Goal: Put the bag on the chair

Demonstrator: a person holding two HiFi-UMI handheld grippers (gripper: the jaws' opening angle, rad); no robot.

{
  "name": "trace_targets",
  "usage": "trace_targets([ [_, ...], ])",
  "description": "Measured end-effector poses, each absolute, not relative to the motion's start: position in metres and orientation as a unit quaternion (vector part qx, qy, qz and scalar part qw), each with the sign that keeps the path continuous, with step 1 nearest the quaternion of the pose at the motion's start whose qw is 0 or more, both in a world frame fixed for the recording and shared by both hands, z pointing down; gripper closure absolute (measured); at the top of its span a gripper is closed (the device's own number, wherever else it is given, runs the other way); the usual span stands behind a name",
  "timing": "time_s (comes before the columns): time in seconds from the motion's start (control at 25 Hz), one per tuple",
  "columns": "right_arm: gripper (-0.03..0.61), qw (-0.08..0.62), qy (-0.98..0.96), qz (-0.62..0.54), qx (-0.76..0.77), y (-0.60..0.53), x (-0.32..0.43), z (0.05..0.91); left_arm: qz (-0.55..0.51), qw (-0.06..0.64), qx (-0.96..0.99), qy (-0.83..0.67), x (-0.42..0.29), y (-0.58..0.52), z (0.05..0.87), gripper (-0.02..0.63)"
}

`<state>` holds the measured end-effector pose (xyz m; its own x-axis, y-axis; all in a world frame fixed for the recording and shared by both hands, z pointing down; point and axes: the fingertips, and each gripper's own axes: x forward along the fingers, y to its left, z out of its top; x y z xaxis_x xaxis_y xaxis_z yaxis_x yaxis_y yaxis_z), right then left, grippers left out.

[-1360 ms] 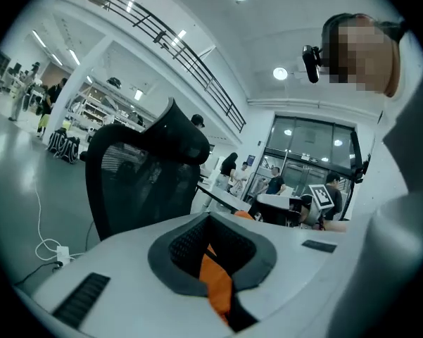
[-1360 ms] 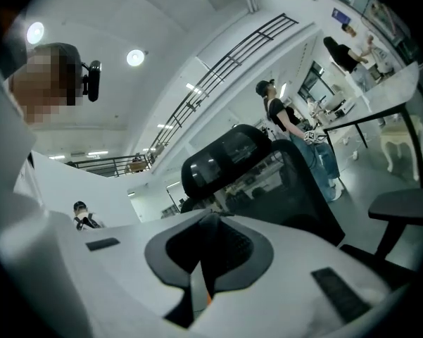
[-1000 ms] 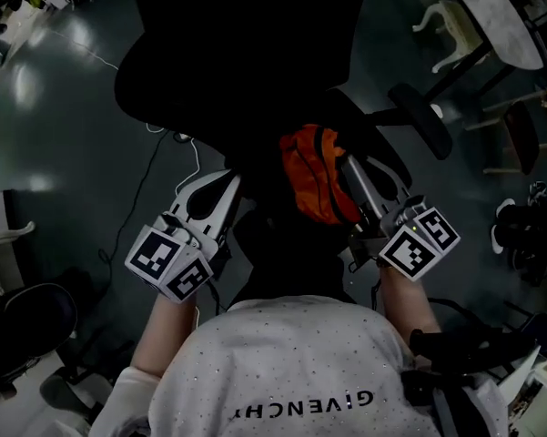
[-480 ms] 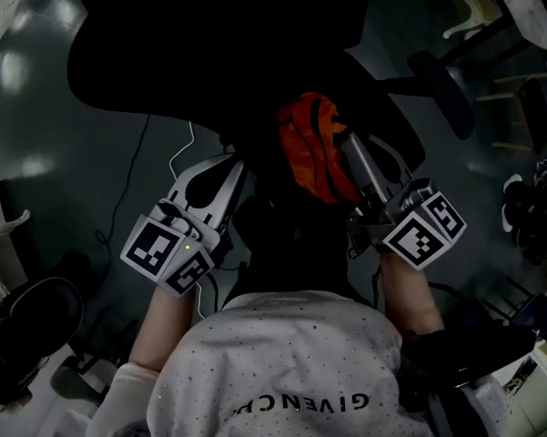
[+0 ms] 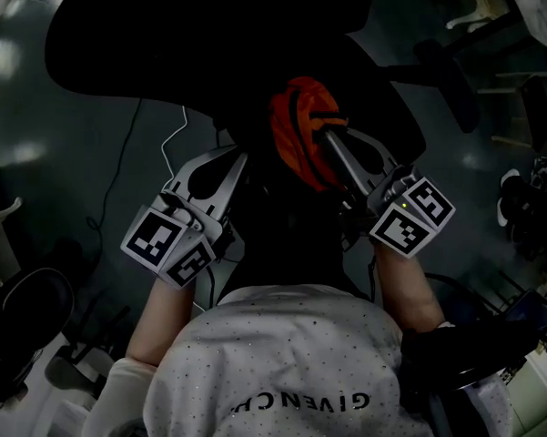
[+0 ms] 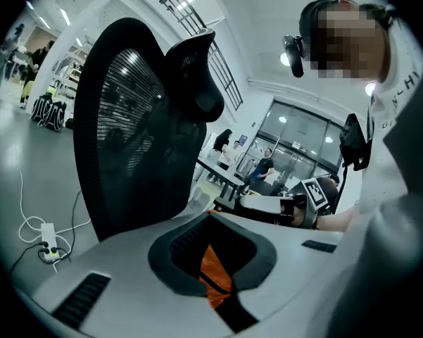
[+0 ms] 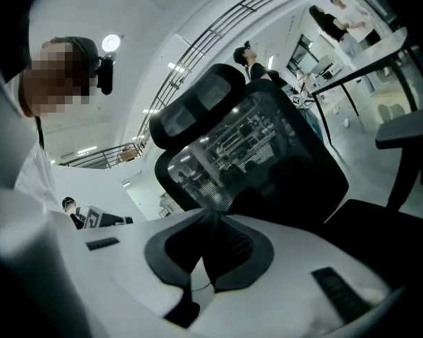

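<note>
- Above the black chair point(image 5: 209, 53), in front of its mesh backrest point(image 6: 137, 118): the orange bag point(image 5: 296, 144), held up between the two grippers. Whether it touches the seat cannot be judged.
- Right gripper point(image 5: 326, 137): jaws clenched on the bag's black strap point(image 5: 322, 117).
- Left gripper point(image 5: 242, 159): jaw tips pressed together, with orange bag fabric caught between them.
- Floor to the left of the chair: a white cable point(image 5: 177, 142), running to a power strip point(image 6: 46, 239).

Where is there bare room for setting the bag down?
The black chair seat lies bare, bordered by backrest and armrest. It is crowded nearer the person, where left gripper and right gripper both hold the orange bag.
</note>
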<state>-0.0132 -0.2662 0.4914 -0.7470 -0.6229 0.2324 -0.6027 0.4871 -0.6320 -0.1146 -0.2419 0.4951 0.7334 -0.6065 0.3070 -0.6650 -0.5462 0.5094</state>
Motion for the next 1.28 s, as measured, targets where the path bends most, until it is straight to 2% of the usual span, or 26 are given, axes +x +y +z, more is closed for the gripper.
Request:
trace_targets([
  [0.88, 0.571, -0.108, 0.847, -0.373, -0.362, -0.24, -0.035, 0.566, 0.059, 0.335, 0.869, -0.359, -0.121, -0.24, 0.518, 0.612],
  [1.28, 0.569, -0.118, 0.846, -0.372, -0.363, -0.238, -0.035, 0.574, 0.068, 0.338, 0.867, -0.359, -0.121, -0.236, 0.528, 0.612],
])
